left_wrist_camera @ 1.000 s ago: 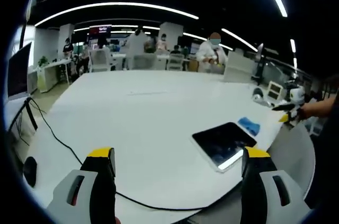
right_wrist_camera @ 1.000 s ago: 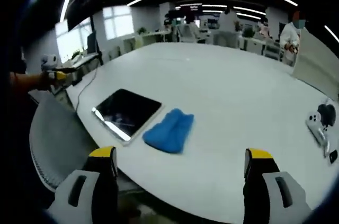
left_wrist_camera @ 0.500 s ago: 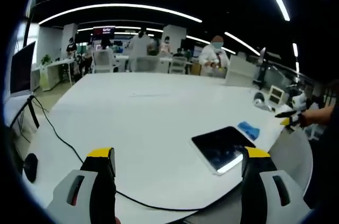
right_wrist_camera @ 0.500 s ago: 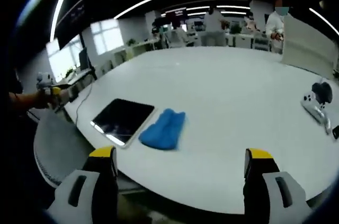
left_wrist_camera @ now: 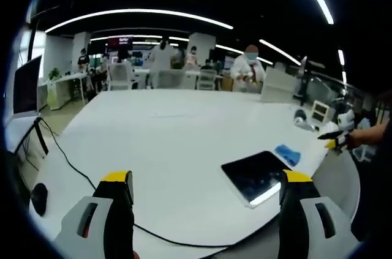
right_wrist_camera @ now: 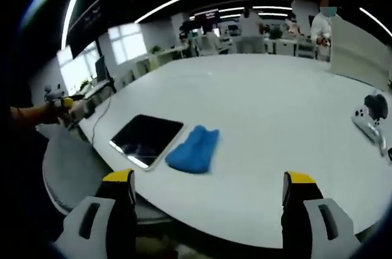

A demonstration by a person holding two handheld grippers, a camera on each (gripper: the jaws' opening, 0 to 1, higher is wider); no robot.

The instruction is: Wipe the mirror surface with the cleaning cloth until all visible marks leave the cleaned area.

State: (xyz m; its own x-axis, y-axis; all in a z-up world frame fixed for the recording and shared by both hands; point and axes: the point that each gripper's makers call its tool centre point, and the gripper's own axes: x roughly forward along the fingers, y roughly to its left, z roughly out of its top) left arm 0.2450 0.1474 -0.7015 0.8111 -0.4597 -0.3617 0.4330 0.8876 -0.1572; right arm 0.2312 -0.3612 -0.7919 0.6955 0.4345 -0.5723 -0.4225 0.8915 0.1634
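White table (right_wrist_camera: 263, 112) carries the mirror (right_wrist_camera: 147, 139) near its edge, blue cloth (right_wrist_camera: 195, 149) just beside it. Both grippers — left (left_wrist_camera: 205, 195), right (right_wrist_camera: 208, 195) — wide apart, empty. Pre-grasp step, I'd say — next: right picks up cloth.

Blue cloth (right_wrist_camera: 193, 149), plain; glossy black mirror (right_wrist_camera: 146, 139) with pale edge; white surface (right_wrist_camera: 263, 106); grey grippers, yellow tips; black cable (left_wrist_camera: 73, 164).
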